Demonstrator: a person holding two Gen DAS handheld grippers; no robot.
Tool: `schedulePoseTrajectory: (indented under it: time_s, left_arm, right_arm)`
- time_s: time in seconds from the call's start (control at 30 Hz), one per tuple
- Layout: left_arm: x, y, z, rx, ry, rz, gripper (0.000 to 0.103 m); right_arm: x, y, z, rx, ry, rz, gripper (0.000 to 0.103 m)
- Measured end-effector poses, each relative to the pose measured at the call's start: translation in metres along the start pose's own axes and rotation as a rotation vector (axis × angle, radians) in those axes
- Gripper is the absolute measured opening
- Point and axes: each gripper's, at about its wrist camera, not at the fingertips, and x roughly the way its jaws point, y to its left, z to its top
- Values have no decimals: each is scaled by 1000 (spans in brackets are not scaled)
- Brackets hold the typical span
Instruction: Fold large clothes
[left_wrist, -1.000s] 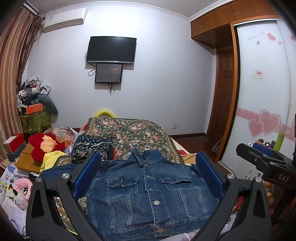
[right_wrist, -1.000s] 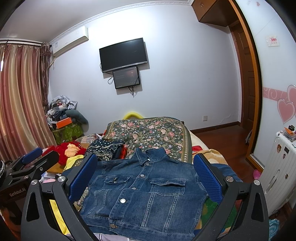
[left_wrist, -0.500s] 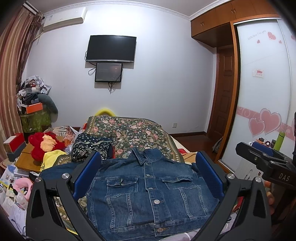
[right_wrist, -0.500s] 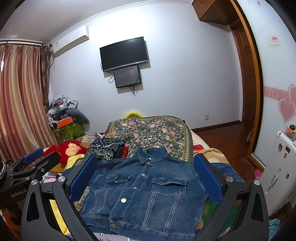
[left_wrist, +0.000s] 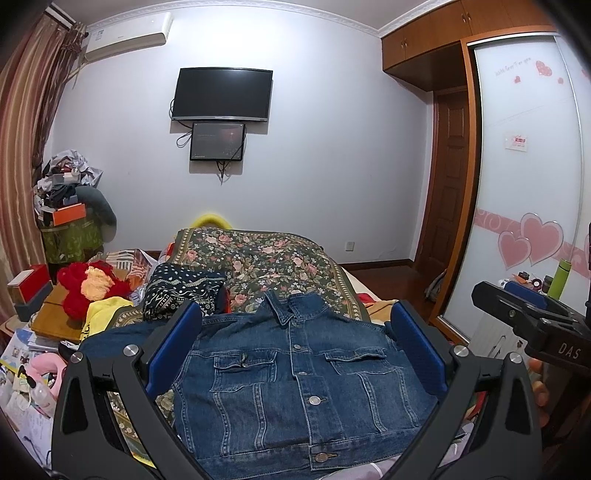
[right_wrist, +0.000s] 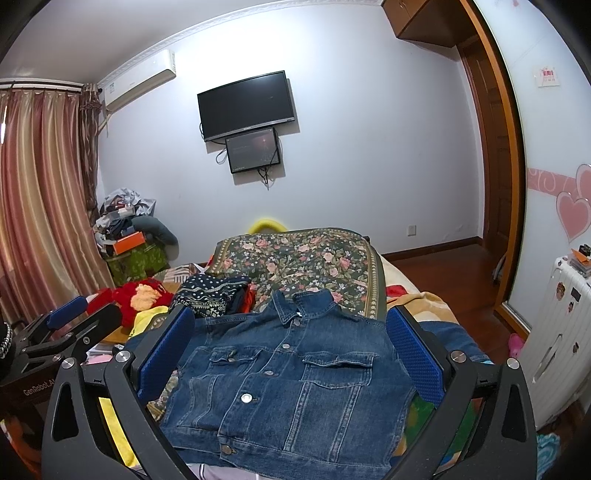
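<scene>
Denim jacket (left_wrist: 295, 384) lies flat, front up and buttoned, on the bed — collar toward the far wall, long axis running away from the cameras. Left gripper (left_wrist: 295, 347) and right gripper (right_wrist: 291, 347) hover above it, jaws wide apart, empty. Floral bedspread (left_wrist: 258, 258) lies beyond; wall television (left_wrist: 223, 94) above.

Even, cool indoor light fills both sharp views, brightest on the ceiling toward twelve o'clock, while fisheye bending and black vignetting crowd every corner.

The denim jacket (left_wrist: 295, 387) hides its sleeves beneath its body, and its hem is cut off behind the left gripper's (left_wrist: 295, 347) frame.
</scene>
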Motion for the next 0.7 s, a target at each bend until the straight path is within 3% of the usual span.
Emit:
schedulePoseTrajectory:
  time_s: [0.5,0.7]
  left_arm:
    - [20,7,-2,-11,40,9,103]
    - [40,27,-5,-35,68,67,103]
  right_arm:
    - [20,-4,2,8,57,-8,103]
    - [42,-8,1,16,122,-17,103]
